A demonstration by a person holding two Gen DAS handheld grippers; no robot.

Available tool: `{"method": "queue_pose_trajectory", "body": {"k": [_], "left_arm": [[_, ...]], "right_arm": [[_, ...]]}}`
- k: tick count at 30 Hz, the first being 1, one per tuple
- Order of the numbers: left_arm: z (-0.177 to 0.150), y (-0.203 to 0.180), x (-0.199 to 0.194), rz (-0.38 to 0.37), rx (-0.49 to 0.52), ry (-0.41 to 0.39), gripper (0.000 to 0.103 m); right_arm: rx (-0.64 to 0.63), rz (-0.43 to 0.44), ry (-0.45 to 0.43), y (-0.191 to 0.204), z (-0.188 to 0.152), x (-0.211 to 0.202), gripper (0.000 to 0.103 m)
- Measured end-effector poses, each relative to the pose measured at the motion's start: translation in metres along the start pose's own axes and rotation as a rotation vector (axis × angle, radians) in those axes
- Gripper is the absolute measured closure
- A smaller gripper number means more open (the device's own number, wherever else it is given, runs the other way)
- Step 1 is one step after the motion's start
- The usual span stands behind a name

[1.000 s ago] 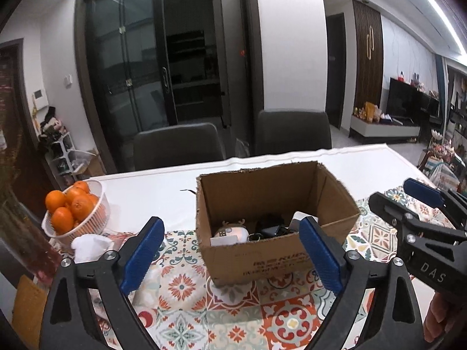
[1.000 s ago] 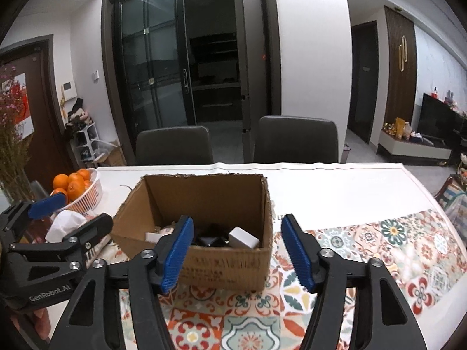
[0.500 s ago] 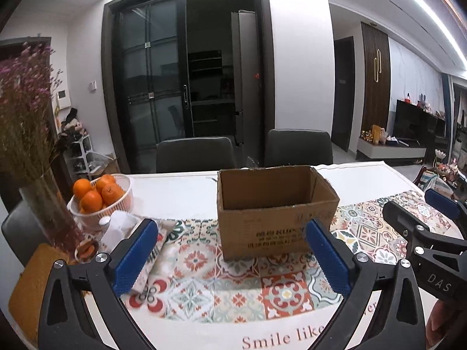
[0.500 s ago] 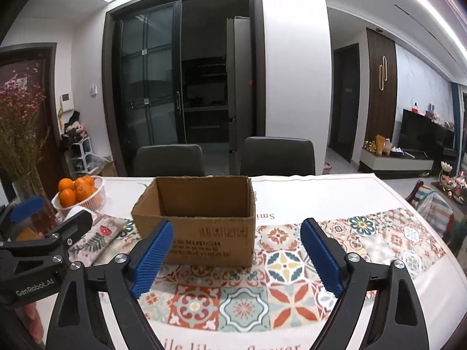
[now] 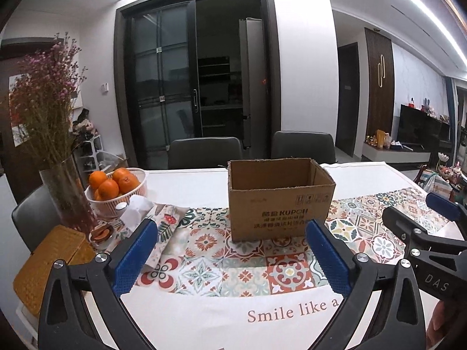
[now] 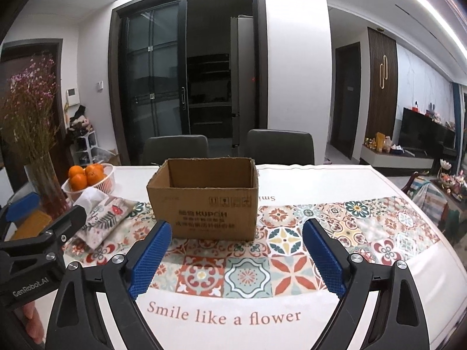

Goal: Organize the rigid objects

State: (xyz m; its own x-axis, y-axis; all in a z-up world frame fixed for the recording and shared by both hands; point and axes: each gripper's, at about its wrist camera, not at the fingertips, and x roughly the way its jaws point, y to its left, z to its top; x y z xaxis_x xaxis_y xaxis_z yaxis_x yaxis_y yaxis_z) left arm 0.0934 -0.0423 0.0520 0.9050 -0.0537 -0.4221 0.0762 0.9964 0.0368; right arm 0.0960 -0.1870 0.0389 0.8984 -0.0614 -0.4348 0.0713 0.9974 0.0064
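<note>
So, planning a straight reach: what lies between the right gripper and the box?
Only bare patterned tablecloth lies between the right gripper and the box, as the right wrist view shows.

An open cardboard box (image 5: 280, 198) stands upright on the tiled-pattern cloth of the counter (image 5: 204, 315). Nearer the camera than the box, the left tool (image 5: 232, 258) hangs with its blue pads spread wide, empty. Right of the box, the right tool (image 5: 432, 227) shows at the edge. Left of the box sit a basket of oranges (image 5: 115, 188) and a vase (image 5: 68, 195).
</note>
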Motion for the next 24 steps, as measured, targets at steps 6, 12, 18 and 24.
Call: {"method": "queue_pose_trajectory", "body": {"k": [6,12,18,24], "left_arm": [[-0.003,0.006,-0.006,-0.005,-0.027,0.006,0.0],[-0.004,0.007,-0.012,0.01,-0.029,-0.002,0.0],[-0.004,0.006,-0.014,0.011,-0.025,-0.005,0.0],[-0.004,0.004,-0.015,0.011,-0.022,-0.007,0.0]], "right_arm": [[-0.017,-0.003,-0.007,0.007,-0.008,-0.011,0.011],[-0.022,-0.009,-0.016,0.01,-0.009,-0.015,0.011],[-0.019,-0.013,-0.025,0.011,-0.011,-0.02,0.011],[-0.012,-0.012,-0.028,0.008,-0.011,-0.022,0.011]]}}
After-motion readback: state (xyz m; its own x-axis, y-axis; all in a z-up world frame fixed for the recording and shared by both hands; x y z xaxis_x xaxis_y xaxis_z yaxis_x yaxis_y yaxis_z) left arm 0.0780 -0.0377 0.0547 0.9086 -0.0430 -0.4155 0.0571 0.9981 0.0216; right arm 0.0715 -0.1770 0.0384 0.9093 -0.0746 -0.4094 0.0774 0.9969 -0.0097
